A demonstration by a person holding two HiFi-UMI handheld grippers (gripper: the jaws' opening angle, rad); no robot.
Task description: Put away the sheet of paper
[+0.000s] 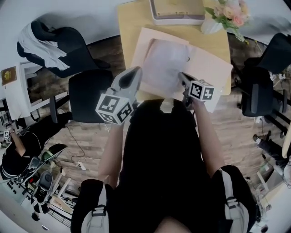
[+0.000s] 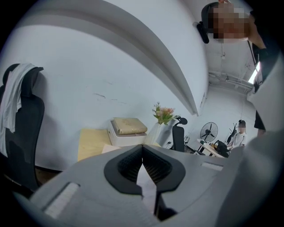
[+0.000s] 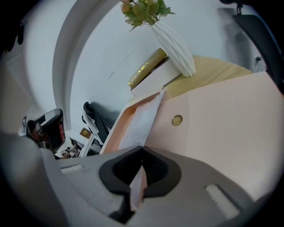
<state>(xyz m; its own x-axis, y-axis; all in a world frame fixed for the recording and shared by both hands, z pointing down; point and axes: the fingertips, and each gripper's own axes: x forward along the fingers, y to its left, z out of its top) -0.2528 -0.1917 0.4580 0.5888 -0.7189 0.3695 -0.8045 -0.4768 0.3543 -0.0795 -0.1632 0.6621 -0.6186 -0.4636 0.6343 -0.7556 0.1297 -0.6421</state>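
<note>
A white sheet of paper (image 1: 163,63) lies partly inside an open pink folder (image 1: 210,63) on the wooden table (image 1: 128,27). My left gripper (image 1: 136,73) is at the sheet's near left edge; in the left gripper view its jaws (image 2: 142,151) are shut on the white sheet (image 2: 146,184). At the near right edge is my right gripper (image 1: 182,77). The right gripper view shows it (image 3: 142,153) shut on the folder's pink edge (image 3: 143,184), with white paper pinched alongside. The folder's brass snap (image 3: 176,120) shows on its upper flap.
A white box with a tan top (image 1: 177,11) stands at the table's far edge, next to a white vase of flowers (image 1: 227,16). Black office chairs stand to the left (image 1: 88,95), far left (image 1: 59,45) and right (image 1: 259,91). Cables lie on the wooden floor (image 1: 77,161).
</note>
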